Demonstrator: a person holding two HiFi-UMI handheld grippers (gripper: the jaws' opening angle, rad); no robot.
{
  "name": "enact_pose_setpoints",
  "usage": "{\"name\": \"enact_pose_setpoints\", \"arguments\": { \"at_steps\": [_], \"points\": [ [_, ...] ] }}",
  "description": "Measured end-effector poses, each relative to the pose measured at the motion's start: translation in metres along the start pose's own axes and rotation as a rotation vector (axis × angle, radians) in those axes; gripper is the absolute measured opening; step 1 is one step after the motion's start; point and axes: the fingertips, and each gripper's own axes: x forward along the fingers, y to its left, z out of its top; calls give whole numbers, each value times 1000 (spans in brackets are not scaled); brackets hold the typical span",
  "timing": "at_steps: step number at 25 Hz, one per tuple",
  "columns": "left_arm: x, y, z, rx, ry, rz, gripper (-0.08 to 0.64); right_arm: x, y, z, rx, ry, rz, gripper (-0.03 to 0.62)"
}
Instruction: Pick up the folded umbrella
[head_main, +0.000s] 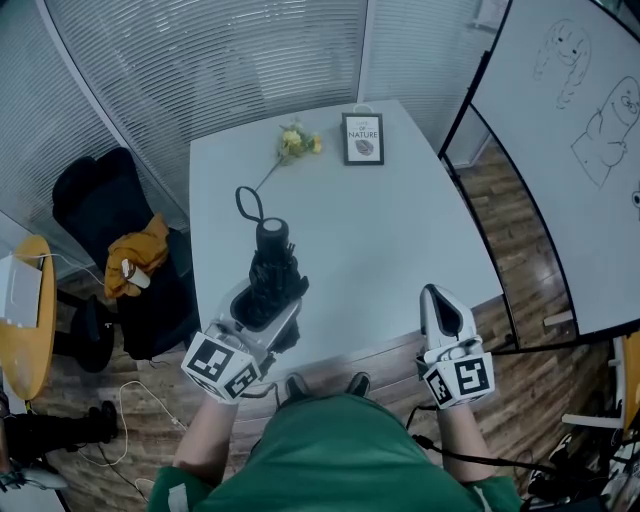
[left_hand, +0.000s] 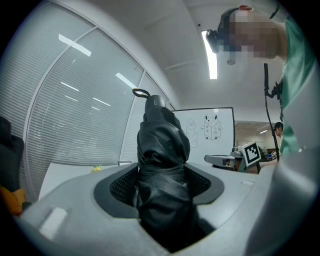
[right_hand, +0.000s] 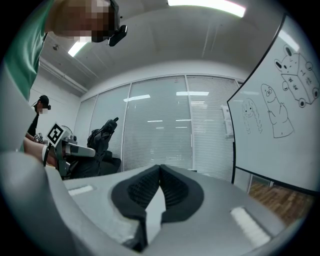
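The folded black umbrella (head_main: 270, 268) stands between the jaws of my left gripper (head_main: 266, 303), above the near part of the white table (head_main: 390, 240). Its handle end and strap loop (head_main: 247, 204) point away from me. In the left gripper view the umbrella (left_hand: 162, 165) fills the gap between the dark pads (left_hand: 120, 187), which press on its folded cloth. My right gripper (head_main: 434, 296) hangs at the table's front right edge. Its pads (right_hand: 172, 187) meet at the tips, with nothing between them. The right gripper view shows the umbrella (right_hand: 101, 135) off to the left.
A framed "NATURE" picture (head_main: 363, 138) and yellow flowers (head_main: 297, 142) lie at the table's far end. A black chair with an orange cloth (head_main: 138, 258) stands left of the table. A whiteboard (head_main: 570, 130) stands to the right. Window blinds run along the back.
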Motion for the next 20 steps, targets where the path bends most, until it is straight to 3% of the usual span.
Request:
{"name": "enact_pose_setpoints", "arguments": {
  "at_steps": [20],
  "points": [
    [12,-17,-5,5,7,-5,278,-12,-16,-4,5,5,3,3]
  ]
}}
